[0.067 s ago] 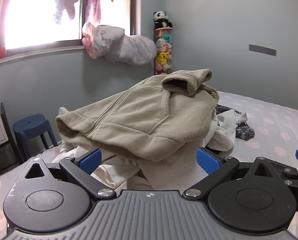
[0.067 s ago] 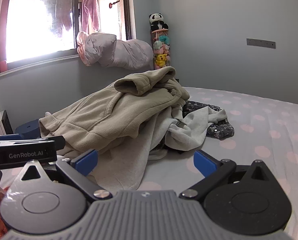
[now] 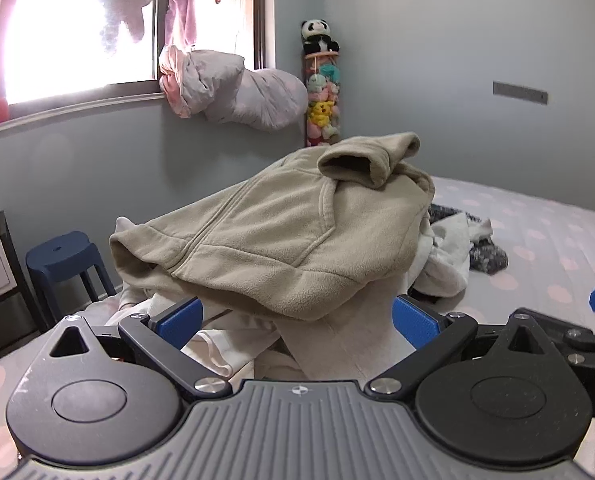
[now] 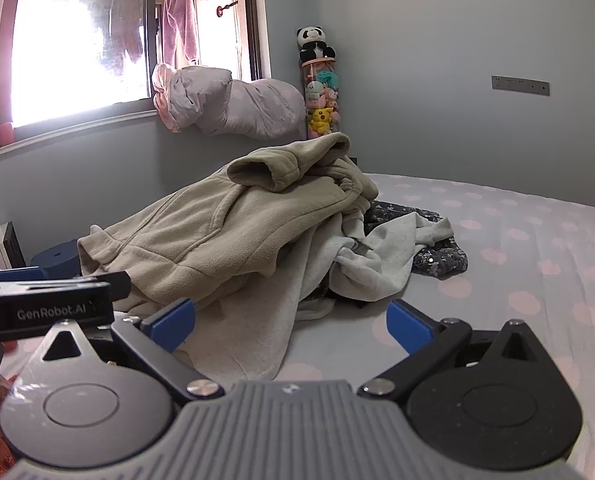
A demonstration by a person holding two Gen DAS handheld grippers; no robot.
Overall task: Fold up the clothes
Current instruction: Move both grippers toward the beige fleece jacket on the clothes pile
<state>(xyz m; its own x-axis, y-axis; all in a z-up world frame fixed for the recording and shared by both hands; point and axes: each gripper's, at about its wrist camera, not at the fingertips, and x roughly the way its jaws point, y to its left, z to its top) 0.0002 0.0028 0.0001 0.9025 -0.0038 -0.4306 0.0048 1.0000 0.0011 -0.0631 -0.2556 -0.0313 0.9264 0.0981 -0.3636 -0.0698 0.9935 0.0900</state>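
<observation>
Beige fleece [image 3: 281, 236] atop clothes pile, blue stool [image 3: 63, 258] beside bed [image 4: 517, 264]

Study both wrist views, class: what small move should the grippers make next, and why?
Probably ease the left gripper forward to take the near hem of the beige fleece jacket. Both grippers are open and hold nothing; the right gripper is over bare bedsheet. The jacket lies crumpled on top of the pile, so it comes off first.

A fleece [image 4: 225, 224] tops the clothes pile [image 4: 361, 256] at centre frame on the bed [image 4: 537, 264]. Behind it, at upper centre, a toy tube [image 4: 321, 96] stands in the corner; a stool [image 3: 63, 256] sits at left.
</observation>
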